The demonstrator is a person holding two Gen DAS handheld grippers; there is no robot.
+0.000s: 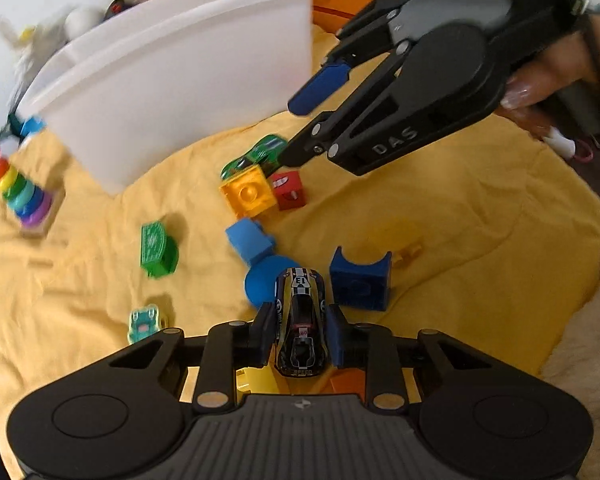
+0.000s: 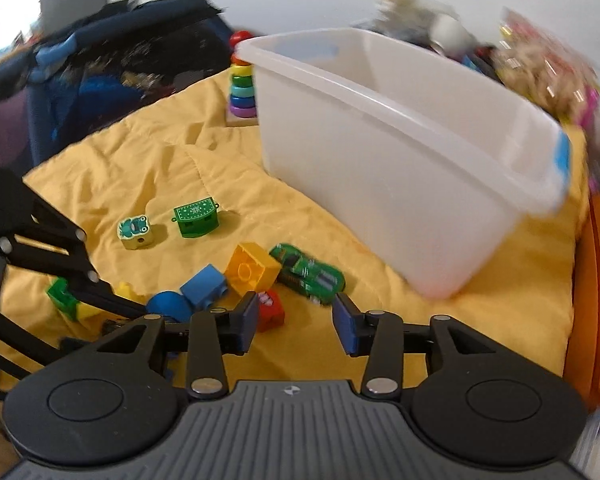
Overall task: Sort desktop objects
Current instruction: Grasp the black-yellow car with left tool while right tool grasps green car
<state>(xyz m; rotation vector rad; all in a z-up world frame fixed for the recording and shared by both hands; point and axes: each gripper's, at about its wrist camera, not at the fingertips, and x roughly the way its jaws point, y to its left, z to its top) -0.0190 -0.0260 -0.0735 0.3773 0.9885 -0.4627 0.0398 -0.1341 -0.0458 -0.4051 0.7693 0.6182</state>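
So the left gripper (image 1: 300, 334) has its pads pressed up against both sides of a little black toy car (image 1: 300, 320) with white stripes (number 13 on the hood, nose pointing to 12 o'clock in the left wrist view), so it's clamped on that car. Everything sits on a rumpled yellow cloth (image 1: 460, 220). Right past the car's nose there's a blue ball (image 1: 260, 284) at about 11 o'clock, touching a light blue block (image 1: 250, 240), and a dark blue notched block (image 1: 360, 280) at 1 o'clock, just beside the car. Further up toward 12 sit a yellow brick (image 1: 247, 192) and a red cube (image 1: 288, 190), touching each other, with a green toy car (image 1: 256, 154) right behind them. The right gripper (image 2: 296, 320) comes in from 2 o'clock in that view, held by a hand (image 1: 560, 76), and its jaws are apart with nothing between them; in its own camera the green car lies just past the fingertips at 12, the red cube by the left pad. Off at 9 o'clock from the yellow brick there's a green chest-shaped toy (image 1: 156, 250), and a frog block (image 1: 143, 322) near the left gripper at 10. The big white plastic bin (image 1: 188, 80) stands at 11 o'clock on the cloth, upright, and a rainbow ring stacker (image 1: 20, 192) sits at 9 by the cloth's edge, well apart from the blocks.
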